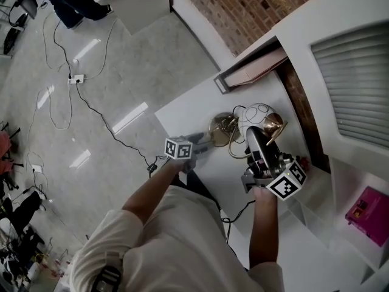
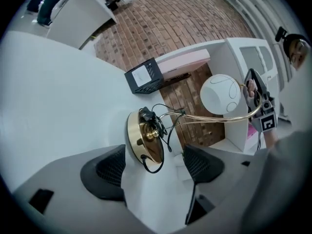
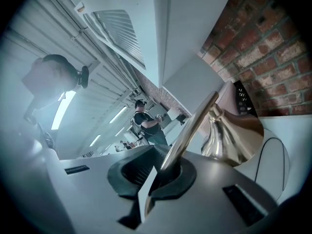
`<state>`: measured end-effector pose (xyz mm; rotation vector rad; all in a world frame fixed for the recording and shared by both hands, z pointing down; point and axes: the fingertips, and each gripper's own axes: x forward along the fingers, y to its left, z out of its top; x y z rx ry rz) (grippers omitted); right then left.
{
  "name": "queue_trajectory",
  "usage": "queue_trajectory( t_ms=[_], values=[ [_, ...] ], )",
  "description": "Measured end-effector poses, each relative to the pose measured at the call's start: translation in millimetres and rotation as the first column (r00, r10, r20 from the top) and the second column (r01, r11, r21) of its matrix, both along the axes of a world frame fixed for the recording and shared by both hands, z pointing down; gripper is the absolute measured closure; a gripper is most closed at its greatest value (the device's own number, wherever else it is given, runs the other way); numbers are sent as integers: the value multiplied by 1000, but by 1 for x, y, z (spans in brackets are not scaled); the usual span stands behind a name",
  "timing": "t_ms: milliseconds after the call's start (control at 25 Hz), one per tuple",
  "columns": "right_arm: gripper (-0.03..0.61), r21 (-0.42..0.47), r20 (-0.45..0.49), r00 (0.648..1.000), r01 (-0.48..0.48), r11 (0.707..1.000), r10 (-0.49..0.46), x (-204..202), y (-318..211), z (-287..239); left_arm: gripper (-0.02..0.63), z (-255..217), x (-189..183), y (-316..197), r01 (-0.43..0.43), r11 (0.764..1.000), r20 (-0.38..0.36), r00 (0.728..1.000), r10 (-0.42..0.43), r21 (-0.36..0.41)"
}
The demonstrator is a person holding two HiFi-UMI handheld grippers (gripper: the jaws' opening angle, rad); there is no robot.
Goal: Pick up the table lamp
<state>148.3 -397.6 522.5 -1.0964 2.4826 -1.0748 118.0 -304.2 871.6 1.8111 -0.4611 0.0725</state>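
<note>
Lamp stem (image 3: 191, 129) in right gripper (image 3: 163, 173) jaws, base (image 2: 146, 139) before left gripper (image 2: 157, 168)

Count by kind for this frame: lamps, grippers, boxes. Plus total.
table lamp: 1
grippers: 2 (left gripper, jaws open; right gripper, jaws shut on the lamp's stem)
boxes: 2 (black box on the table, magenta box on the shelf)
Total: 5

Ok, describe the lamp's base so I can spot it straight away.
Start at the white table below the brick wall; the table lamp is tipped on its side there. Its base is the round gold disc with black cord looped across its face, at the far end of the brass stem from the white globe shade.
</note>
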Motion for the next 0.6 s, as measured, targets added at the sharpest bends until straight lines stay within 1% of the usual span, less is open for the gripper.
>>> queue_trajectory(
  t_ms=[160, 240, 320, 440, 600],
  values=[
    [568, 8, 21, 1000, 7, 1000, -7, -14, 9, -15, 233, 4, -5, -1, 68, 995, -62, 995, -73, -70],
    [568, 10, 40, 999, 5, 1000, -6, -19, 14, -22, 233, 3, -3, -2, 84, 991, -104, 990, -95, -101],
    [568, 10, 59, 998, -2, 1000, 1, -22, 17, -29, 230, 0, 2, -2, 85, 989, -149, 984, -103, -124],
    [568, 10, 59, 998, -17, 1000, 17, -24, 22, -35, 232, -11, 8, -3, 74, 988, -215, 971, -102, -134],
    [568, 16, 50, 999, -19, 1000, 18, -30, 31, -41, 252, -22, 7, 3, 42, 991, -255, 964, -73, -126]
  ],
)
